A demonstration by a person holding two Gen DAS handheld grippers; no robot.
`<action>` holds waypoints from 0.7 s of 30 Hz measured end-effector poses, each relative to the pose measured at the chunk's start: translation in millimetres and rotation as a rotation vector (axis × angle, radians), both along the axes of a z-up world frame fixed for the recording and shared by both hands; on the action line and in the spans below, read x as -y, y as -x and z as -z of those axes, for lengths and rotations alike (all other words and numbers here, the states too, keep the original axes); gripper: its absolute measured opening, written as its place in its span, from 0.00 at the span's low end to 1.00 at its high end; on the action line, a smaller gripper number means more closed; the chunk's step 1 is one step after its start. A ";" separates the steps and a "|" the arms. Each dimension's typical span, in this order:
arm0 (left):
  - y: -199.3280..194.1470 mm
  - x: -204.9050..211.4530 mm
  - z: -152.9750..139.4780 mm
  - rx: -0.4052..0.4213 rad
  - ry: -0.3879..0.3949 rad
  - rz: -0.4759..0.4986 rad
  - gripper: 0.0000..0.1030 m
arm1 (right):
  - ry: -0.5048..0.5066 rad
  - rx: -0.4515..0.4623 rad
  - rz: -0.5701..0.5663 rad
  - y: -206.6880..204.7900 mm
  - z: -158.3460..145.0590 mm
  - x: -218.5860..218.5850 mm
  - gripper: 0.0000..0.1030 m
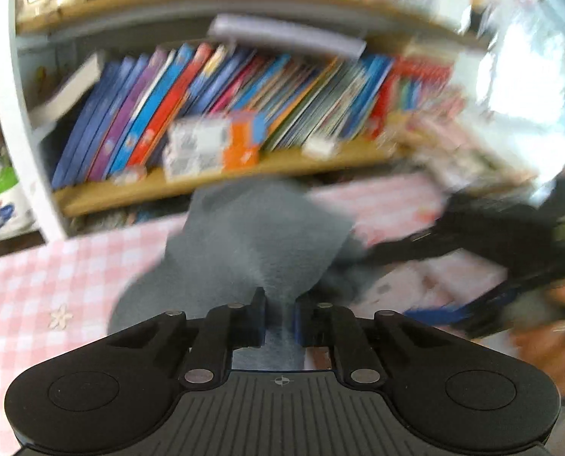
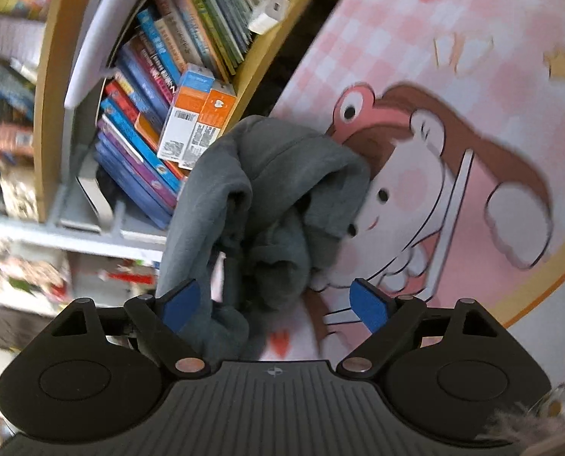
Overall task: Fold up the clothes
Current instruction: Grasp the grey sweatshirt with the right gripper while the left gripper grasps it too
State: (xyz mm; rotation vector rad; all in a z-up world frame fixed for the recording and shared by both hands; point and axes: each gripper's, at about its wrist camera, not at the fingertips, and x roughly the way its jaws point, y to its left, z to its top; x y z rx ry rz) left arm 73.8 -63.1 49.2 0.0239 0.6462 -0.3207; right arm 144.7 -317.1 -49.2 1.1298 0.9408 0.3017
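A grey fleece garment point(image 1: 252, 243) hangs bunched above the pink checked table point(image 1: 35, 285). My left gripper point(image 1: 280, 313) is shut on a fold of it, with cloth pinched between the two black fingers. In the right wrist view the same grey garment point(image 2: 267, 197) droops in crumpled folds in front of my right gripper point(image 2: 275, 304). That gripper stands open, its blue pads point(image 2: 370, 307) wide apart, and cloth lies between them untouched on the right side. The other gripper point(image 1: 484, 239) shows blurred at the right of the left wrist view.
A wooden bookshelf point(image 1: 221, 186) packed with leaning books point(image 1: 206, 102) and an orange-and-white box point(image 2: 195, 114) stands just behind the table. The tablecloth carries a large cartoon figure point(image 2: 427, 190). A person's hand point(image 1: 548, 342) is at the right. The left view is motion-blurred.
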 end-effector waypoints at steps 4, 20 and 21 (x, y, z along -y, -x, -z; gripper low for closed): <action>32.6 -11.8 -28.8 0.041 0.201 0.096 0.11 | -0.067 -0.036 0.027 0.2 7.1 -4.2 0.84; 99.3 -92.3 -33.8 0.029 0.346 0.083 0.11 | -0.195 -0.144 0.125 1.2 24.8 -28.3 0.52; 104.3 -99.4 -31.1 0.020 0.346 0.080 0.11 | -0.188 -0.147 0.116 0.7 25.8 -30.4 0.50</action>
